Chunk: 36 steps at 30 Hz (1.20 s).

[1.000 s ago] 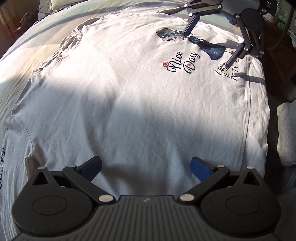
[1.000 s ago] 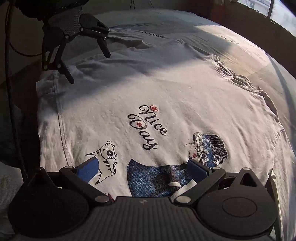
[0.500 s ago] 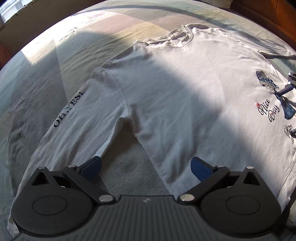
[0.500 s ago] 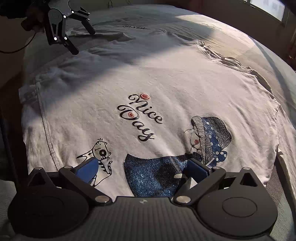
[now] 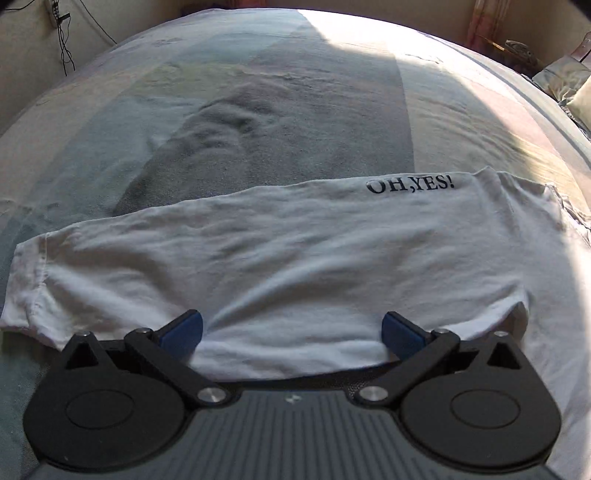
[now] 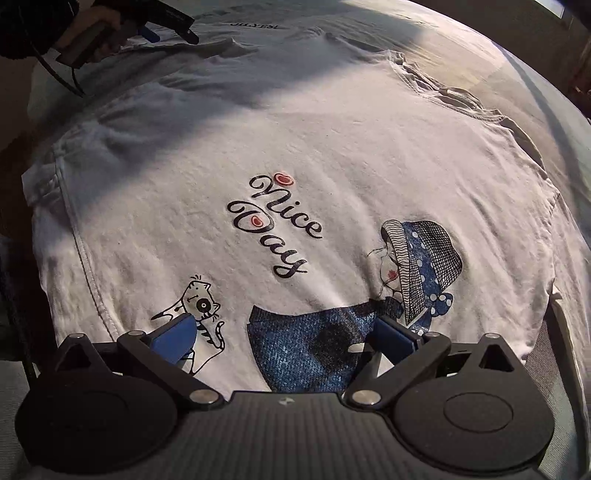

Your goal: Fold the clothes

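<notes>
A white long-sleeved T-shirt (image 6: 332, 155) lies flat on the bed, printed with "Nice Day", a cat and a girl in a blue headscarf. Its sleeve (image 5: 280, 258), marked "OH,YES!", stretches sideways across the left wrist view. My left gripper (image 5: 291, 330) is open, its blue pads straddling the near edge of that sleeve. It also shows in the right wrist view (image 6: 166, 27) at the far left, held by a hand. My right gripper (image 6: 284, 338) is open and low over the shirt's printed side, empty.
The shirt lies on a grey-green bedspread (image 5: 280, 122) with wrinkles and a sunlit band. A wall with cables (image 5: 62, 33) is at the far left. Pillows and clutter (image 5: 561, 77) sit at the far right. The bed's edge drops off at the left (image 6: 14, 258).
My left gripper has swung from the shirt's body over to the sleeve and now faces it square on. My right gripper has stayed over the print, shifting only slightly.
</notes>
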{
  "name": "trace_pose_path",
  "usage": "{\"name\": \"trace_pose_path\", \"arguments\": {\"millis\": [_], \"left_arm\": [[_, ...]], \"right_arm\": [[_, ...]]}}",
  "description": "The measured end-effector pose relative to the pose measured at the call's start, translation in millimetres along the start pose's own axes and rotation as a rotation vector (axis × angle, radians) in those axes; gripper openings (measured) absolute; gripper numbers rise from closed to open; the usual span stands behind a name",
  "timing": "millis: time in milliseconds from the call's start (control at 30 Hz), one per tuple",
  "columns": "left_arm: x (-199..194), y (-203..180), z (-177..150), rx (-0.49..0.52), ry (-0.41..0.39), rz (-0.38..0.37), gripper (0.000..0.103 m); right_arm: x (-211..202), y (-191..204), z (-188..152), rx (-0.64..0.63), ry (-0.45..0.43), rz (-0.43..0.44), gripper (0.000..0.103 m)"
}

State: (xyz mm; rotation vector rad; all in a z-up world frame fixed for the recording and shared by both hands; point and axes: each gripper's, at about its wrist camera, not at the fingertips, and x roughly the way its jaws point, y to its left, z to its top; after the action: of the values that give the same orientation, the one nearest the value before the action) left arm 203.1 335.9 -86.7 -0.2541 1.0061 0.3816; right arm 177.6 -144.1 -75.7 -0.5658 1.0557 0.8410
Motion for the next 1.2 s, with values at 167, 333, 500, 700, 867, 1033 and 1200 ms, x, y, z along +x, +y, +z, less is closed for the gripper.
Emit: {"name": "trace_pose_path", "arguments": {"millis": [167, 333, 500, 700, 867, 1033, 1200], "left_arm": [[-15, 0, 18, 0.049, -0.023, -0.032, 0.102], [9, -17, 36, 0.077, -0.034, -0.098, 0.102], [14, -17, 15, 0.12, -0.031, -0.079, 0.102], [-9, 13, 8, 0.14, -0.049, -0.061, 0.102], [-13, 43, 22, 0.129, -0.078, -0.007, 0.102], [13, 79, 42, 0.051, -0.064, 0.054, 0.102], [16, 116, 18, -0.031, 0.003, 0.04, 0.103]], "right_arm": [[-2, 4, 29, 0.089, 0.072, -0.037, 0.103], [-2, 12, 88, 0.224, -0.077, -0.078, 0.103], [22, 26, 149, 0.35, -0.153, -0.04, 0.103], [59, 52, 173, 0.36, -0.088, -0.038, 0.103], [76, 70, 170, 0.303, -0.007, -0.111, 0.103], [79, 68, 177, 0.315, 0.044, -0.114, 0.103], [81, 67, 181, 0.327, 0.077, -0.117, 0.103]]}}
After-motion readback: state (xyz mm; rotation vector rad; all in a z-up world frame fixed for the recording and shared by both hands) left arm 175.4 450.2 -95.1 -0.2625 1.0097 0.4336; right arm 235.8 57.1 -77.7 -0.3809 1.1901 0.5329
